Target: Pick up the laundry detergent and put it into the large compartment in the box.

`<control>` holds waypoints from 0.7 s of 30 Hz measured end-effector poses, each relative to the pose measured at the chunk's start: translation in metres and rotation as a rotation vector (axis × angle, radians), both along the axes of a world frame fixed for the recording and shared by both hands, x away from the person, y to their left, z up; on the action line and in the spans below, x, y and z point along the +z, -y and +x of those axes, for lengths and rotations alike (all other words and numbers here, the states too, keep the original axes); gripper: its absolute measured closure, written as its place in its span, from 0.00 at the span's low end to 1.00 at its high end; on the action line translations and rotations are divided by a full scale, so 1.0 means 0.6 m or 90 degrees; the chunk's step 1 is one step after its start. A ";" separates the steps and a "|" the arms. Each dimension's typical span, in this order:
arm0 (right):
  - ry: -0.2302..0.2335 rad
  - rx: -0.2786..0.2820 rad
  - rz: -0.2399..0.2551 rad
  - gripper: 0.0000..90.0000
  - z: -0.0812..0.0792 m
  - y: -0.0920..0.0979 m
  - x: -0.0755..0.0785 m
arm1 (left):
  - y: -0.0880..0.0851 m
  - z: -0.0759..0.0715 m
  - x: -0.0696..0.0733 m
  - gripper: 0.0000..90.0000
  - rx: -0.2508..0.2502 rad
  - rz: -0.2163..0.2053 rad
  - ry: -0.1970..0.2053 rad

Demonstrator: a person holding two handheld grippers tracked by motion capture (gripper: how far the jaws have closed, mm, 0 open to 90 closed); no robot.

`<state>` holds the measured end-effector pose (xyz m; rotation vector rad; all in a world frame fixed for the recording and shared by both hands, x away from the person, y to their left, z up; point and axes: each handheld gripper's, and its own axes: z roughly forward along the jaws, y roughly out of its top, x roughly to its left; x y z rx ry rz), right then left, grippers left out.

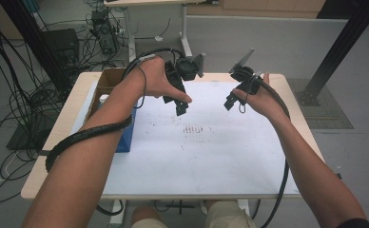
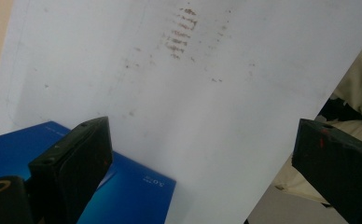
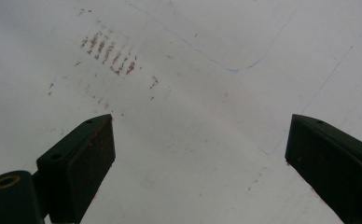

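Both hand-held grippers are seen raised above the table in the upper middle of the high view. The left black two-jaw gripper (image 1: 181,107) is held left of centre, tips pointed down at the sheet; the right black two-jaw gripper (image 1: 230,101) is held right of centre, well apart from it. Nothing is gripped by either.

In the left gripper view the jaws are spread wide, one at lower left and one at lower right, with bare sheet between them. The same wide spread is recorded in the right gripper view, again with nothing between the jaws.

The white paper-like sheet (image 1: 211,156) is laid over most of the pale wooden table top (image 1: 68,118). A patch of small reddish-brown smudges (image 1: 193,129) is noted near the sheet's centre, below and between the two grippers; it appears at upper centre in the left gripper view (image 2: 181,32) and at upper left in the right gripper view (image 3: 108,52).

A flat blue rectangular box (image 2: 137,191) lies at the sheet's left edge, at lower left in the left gripper view, partly behind the left jaw. In the high view it is mostly covered by the left forearm (image 1: 92,156).
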<state>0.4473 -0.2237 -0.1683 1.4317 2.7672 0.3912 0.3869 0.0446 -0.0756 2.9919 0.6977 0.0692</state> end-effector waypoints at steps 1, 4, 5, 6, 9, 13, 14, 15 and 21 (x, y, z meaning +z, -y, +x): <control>-0.001 0.000 -0.001 0.09 0.000 0.000 0.000 | 0.000 0.000 0.000 0.06 0.000 0.000 0.000; 0.000 -0.001 -0.002 0.09 0.000 0.002 -0.001 | 0.000 -0.001 0.000 0.06 0.001 0.001 0.003; -0.001 -0.002 -0.001 0.09 0.000 0.003 0.000 | 0.000 0.000 0.000 0.06 0.000 0.001 0.003; 0.001 -0.001 -0.001 0.09 -0.001 0.003 0.000 | 0.001 0.000 0.000 0.06 0.001 0.000 0.002; 0.001 -0.001 0.000 0.09 -0.001 0.004 0.000 | 0.005 -0.002 0.000 0.06 -0.003 0.003 0.005; 0.001 -0.001 0.000 0.09 -0.002 0.003 0.000 | 0.007 -0.003 0.000 0.06 -0.005 0.002 0.005; 0.001 0.000 0.001 0.09 -0.002 0.003 0.000 | 0.007 -0.004 0.000 0.06 -0.004 0.000 0.006; 0.001 0.000 0.001 0.09 -0.002 0.003 0.000 | 0.007 -0.004 -0.001 0.06 -0.004 0.001 0.006; 0.001 0.002 -0.005 0.09 -0.003 -0.002 0.000 | 0.004 -0.008 -0.004 0.06 -0.003 -0.005 0.014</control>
